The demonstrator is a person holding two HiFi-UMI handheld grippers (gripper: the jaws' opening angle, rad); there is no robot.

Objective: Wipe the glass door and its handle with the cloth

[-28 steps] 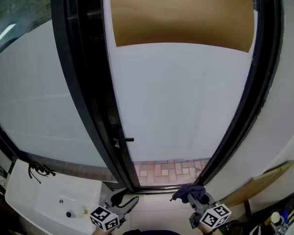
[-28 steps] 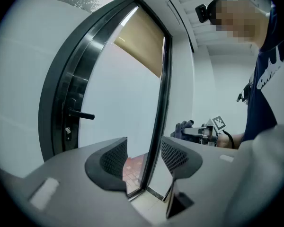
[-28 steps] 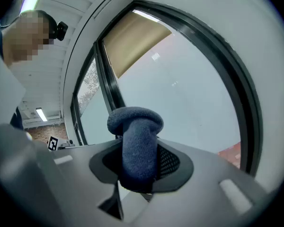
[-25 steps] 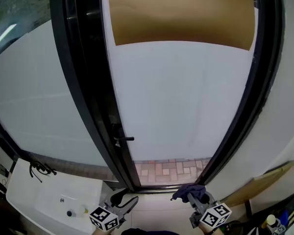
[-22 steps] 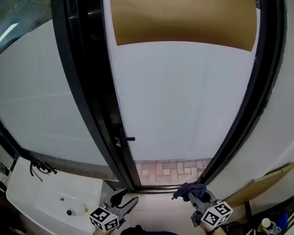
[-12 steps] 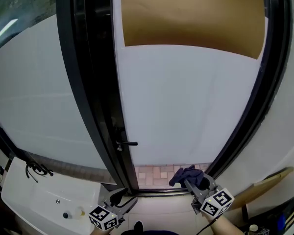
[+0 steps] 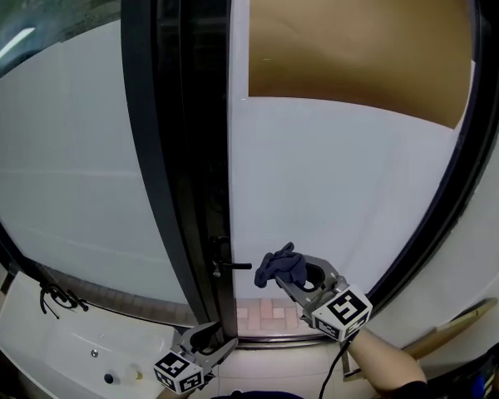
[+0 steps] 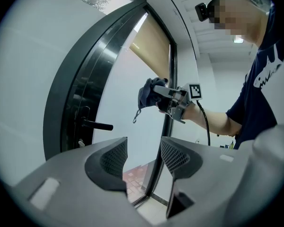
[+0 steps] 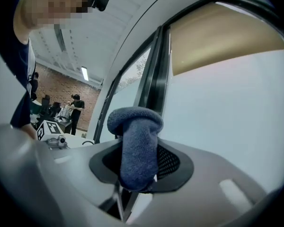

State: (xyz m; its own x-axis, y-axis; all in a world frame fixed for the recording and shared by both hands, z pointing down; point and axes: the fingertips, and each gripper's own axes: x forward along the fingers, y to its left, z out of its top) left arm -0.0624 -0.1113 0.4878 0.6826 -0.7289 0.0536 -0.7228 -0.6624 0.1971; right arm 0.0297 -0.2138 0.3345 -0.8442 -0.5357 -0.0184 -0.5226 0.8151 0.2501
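Observation:
A frosted glass door (image 7: 333,189) in a black frame fills the head view, with a brown sheet behind its upper part. Its black lever handle (image 7: 231,265) juts from the left stile; the same handle (image 8: 95,125) shows in the left gripper view. My right gripper (image 7: 293,276) is raised in front of the lower glass, just right of the handle, shut on a dark blue cloth (image 7: 278,264). That cloth (image 9: 138,145) bulges between the jaws in the right gripper view. My left gripper (image 7: 209,342) hangs low by the door's foot, open with nothing in it.
A white washbasin (image 7: 75,352) with a black tap (image 7: 54,296) stands at the lower left. A wooden board (image 7: 449,327) leans at the lower right. Brick paving (image 7: 262,314) shows under the glass. People stand in the far room (image 9: 75,110).
My right gripper has risen with the cloth from near the door's foot to the level of the handle and moved left toward it. The head view has shifted. The left gripper stays low.

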